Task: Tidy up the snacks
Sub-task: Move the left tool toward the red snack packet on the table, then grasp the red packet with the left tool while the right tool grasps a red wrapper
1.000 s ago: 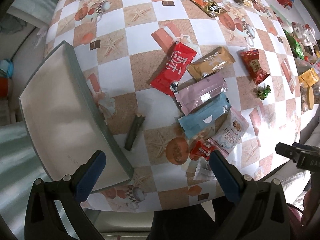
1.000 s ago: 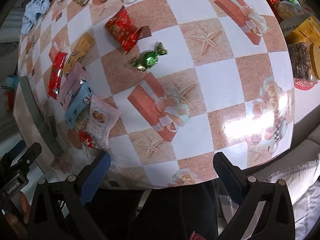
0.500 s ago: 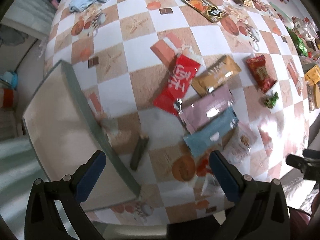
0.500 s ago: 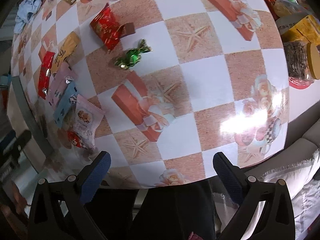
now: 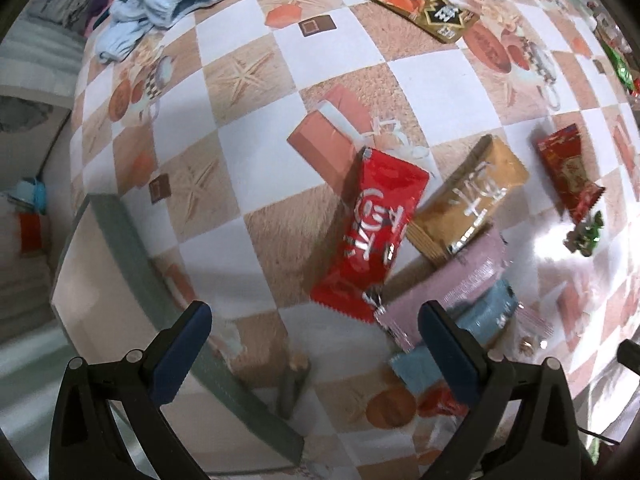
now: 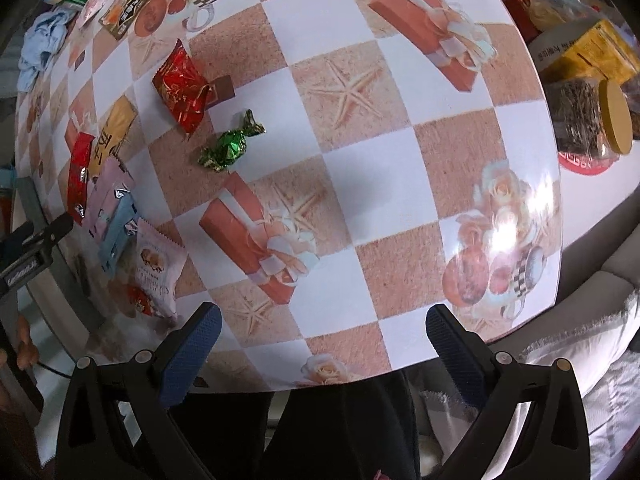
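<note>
Left gripper (image 5: 314, 320): held wide apart, empty, above the red wafer packet (image 5: 370, 236).
Right gripper (image 6: 322, 334): spread wide, nothing held, at the table edge.
Snacks: red, gold (image 5: 466, 196), pink (image 5: 444, 292) and blue (image 5: 460, 340) packets are fanned together beside the grey-rimmed tray (image 5: 132, 240).
Handling: judged light, crinkly, slippery foil; best pinched across the narrow middle.
</note>
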`<state>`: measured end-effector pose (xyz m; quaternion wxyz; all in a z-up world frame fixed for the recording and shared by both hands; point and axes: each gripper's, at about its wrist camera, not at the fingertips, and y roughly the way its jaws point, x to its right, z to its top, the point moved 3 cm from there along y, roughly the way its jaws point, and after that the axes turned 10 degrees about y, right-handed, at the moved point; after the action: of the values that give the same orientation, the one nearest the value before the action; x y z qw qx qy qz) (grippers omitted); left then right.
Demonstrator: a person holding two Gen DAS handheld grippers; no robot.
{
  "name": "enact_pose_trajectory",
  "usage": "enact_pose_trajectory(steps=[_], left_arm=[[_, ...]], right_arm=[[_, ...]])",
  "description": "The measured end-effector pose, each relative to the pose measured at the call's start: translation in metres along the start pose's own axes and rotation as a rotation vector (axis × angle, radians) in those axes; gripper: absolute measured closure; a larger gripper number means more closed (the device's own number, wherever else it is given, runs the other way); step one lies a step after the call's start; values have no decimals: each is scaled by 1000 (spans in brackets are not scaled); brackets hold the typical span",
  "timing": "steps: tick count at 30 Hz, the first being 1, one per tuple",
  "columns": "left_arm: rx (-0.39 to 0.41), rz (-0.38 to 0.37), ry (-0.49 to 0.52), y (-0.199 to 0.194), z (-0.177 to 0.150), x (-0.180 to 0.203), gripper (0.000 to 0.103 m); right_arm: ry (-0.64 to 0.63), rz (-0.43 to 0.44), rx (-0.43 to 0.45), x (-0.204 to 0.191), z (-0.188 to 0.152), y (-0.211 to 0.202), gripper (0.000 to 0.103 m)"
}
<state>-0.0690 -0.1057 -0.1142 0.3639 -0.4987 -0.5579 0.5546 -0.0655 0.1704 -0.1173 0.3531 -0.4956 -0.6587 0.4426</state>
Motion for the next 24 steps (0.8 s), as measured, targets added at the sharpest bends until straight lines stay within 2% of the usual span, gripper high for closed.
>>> enact_pose_trajectory(steps=[5, 10, 12, 16, 19, 21, 24], left_arm=[[-4, -22, 15, 16, 18, 0, 0], [-6, -48, 22, 43, 41, 7, 0], [-8, -33, 10, 50, 47, 5, 0], [14, -50, -89, 66, 61, -10, 0], [3, -92, -148, 74, 65, -22, 0], [23, -116, -136, 75, 72, -20, 0], [42, -96, -99, 75, 82, -13, 0]], right_arm=[[-24, -2, 1, -10, 9, -1, 0], [-76, -1, 37, -23, 25, -8, 0], [-89, -5, 45, -30, 36, -10, 0], [-130, -15, 75, -45, 62, -16, 0], [-168, -29, 110, -60, 84, -22, 0], [-192, -43, 129, -70, 98, -25, 0], [-223, -59, 143, -80, 120, -26, 0]])
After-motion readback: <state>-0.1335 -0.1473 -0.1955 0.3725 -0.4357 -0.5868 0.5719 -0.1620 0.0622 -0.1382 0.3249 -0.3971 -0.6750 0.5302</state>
